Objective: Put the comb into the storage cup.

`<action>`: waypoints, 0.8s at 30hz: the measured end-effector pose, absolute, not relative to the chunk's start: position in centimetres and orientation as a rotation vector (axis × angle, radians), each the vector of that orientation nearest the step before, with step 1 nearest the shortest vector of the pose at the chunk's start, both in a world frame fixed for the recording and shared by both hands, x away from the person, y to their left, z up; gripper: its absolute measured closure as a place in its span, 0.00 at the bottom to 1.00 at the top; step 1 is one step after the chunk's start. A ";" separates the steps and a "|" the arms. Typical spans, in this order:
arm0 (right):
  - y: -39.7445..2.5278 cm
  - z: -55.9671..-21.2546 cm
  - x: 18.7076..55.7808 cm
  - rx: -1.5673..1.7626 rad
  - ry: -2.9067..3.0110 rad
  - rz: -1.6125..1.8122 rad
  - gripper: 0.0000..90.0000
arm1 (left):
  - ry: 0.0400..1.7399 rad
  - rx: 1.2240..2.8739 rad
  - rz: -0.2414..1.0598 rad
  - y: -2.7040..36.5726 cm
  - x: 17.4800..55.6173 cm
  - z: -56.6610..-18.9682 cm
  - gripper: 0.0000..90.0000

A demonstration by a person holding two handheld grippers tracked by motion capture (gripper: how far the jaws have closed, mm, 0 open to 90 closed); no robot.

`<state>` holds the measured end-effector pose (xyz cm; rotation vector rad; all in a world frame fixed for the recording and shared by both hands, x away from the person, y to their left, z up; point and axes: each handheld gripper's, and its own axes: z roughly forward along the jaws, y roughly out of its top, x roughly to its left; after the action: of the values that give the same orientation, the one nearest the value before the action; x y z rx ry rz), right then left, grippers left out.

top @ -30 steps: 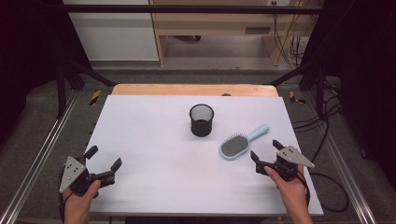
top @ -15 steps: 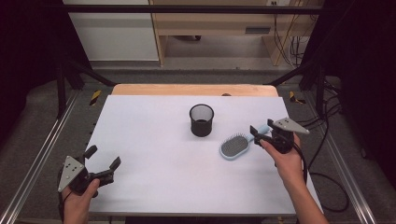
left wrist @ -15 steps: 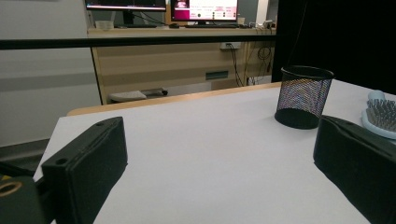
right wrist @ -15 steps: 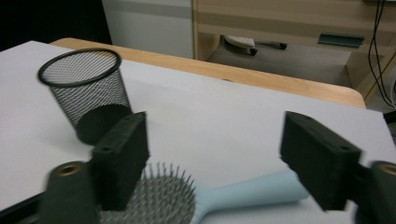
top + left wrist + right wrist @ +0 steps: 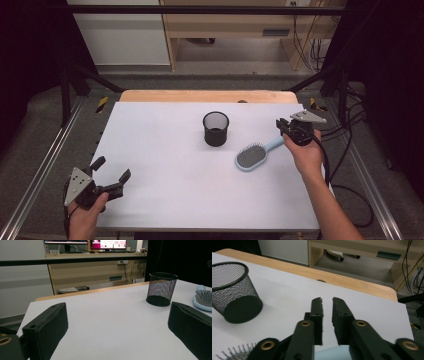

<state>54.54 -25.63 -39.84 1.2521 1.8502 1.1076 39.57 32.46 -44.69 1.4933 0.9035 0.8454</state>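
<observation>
The right gripper hung over the far end of the brush's handle, its jaws drawn nearly together with only a thin slit between them; in the right gripper view the pale blue handle showed just under the jaw roots, and I could not tell whether they gripped it. The left gripper rested at the near left corner of the table, jaws spread wide and holding nothing, well apart from everything else. The brush lay flat on the right half of the table, bristles up, its long axis running on a diagonal: the oval head toward the near centre, the handle pointing away to the far right. The table was covered in plain white, with a strip of bare wood showing along its far edge. A black mesh cup stood upright near the centre, just left of and beyond the brush head, close but not touching. Nothing lay between the cup and the brush. Beyond the table stood a wooden bench and a grey floor, with cables trailing at the right; the left gripper view showed monitors on the bench.
</observation>
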 end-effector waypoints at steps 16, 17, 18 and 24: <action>-25.5 -41.7 56.9 1.299 1.925 0.962 1.00 | 0.907 1.489 0.848 32.7 39.5 -44.6 0.03; -25.5 -42.1 57.1 1.315 1.939 0.942 1.00 | 0.907 1.489 0.848 32.8 39.5 -44.6 0.03; -25.5 -42.1 57.1 1.315 1.939 0.942 1.00 | 0.908 1.490 0.849 32.8 39.5 -44.6 0.03; -25.3 -43.4 57.9 1.327 1.981 0.890 1.00 | 0.909 1.491 0.847 32.8 39.5 -44.6 0.03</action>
<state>57.89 -25.27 -43.39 1.3267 1.9808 0.8899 39.49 32.78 -44.64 1.4912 0.9090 0.8466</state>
